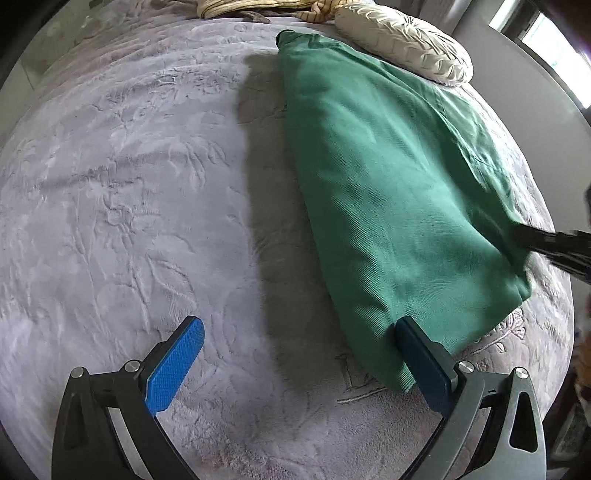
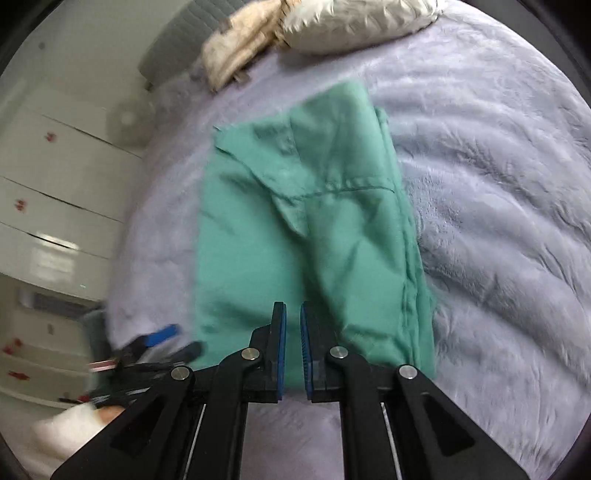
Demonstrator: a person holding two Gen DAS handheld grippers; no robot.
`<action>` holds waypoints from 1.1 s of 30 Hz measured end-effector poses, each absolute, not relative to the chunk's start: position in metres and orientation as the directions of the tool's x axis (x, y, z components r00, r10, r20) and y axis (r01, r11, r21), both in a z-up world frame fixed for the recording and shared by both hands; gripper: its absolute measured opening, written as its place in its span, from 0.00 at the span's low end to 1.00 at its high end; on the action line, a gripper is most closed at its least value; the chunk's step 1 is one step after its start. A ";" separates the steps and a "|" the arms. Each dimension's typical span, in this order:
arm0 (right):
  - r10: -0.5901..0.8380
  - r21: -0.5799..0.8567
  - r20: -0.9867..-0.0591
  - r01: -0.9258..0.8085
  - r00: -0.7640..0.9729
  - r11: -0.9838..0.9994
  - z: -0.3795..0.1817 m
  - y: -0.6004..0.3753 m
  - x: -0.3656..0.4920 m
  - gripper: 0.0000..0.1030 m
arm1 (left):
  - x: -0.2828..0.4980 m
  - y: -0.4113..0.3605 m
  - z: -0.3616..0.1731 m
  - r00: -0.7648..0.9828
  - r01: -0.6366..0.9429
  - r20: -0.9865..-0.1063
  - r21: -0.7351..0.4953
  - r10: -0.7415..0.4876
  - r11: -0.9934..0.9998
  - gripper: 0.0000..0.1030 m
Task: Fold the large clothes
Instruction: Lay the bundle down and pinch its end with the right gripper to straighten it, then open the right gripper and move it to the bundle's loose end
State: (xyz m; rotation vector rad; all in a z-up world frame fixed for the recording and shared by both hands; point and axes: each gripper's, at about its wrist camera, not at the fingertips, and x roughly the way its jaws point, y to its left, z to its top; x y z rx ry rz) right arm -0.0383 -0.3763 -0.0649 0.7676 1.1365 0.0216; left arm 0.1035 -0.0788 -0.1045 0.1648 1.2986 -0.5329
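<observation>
A green garment (image 1: 388,192) lies folded into a long strip on the grey plush bedspread (image 1: 129,184). My left gripper (image 1: 299,328) is open wide just above the bed; its right finger (image 1: 421,362) touches the garment's near corner and its left finger (image 1: 177,365) is over bare blanket. In the right wrist view the garment (image 2: 314,229) lies ahead with a seam and loose folds showing. My right gripper (image 2: 293,314) is nearly shut with a narrow gap, over the garment's near edge, holding nothing visible. The left gripper (image 2: 166,339) shows blurred at the left.
A cream round cushion (image 1: 406,40) and a striped yellow cloth (image 1: 258,7) lie at the head of the bed. White drawers (image 2: 44,221) stand beside the bed. A window (image 1: 546,40) is at the far right.
</observation>
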 end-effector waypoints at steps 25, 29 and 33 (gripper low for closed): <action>0.352 0.572 -0.813 0.521 0.464 0.634 -0.080 -0.432 -0.057 0.58 | 0.122 -0.109 -0.094 0.135 0.441 -0.971 -0.117 -0.195 0.890 1.00; 0.362 0.580 -0.808 0.519 0.465 0.627 -0.081 -0.435 -0.064 0.62 | 0.119 -0.112 -0.096 0.128 0.445 -0.974 -0.114 -0.189 0.888 1.00; 0.373 0.590 -0.802 0.521 0.467 0.617 -0.082 -0.439 -0.069 0.68 | 0.120 -0.116 -0.096 0.129 0.443 -0.974 -0.113 -0.189 0.889 1.00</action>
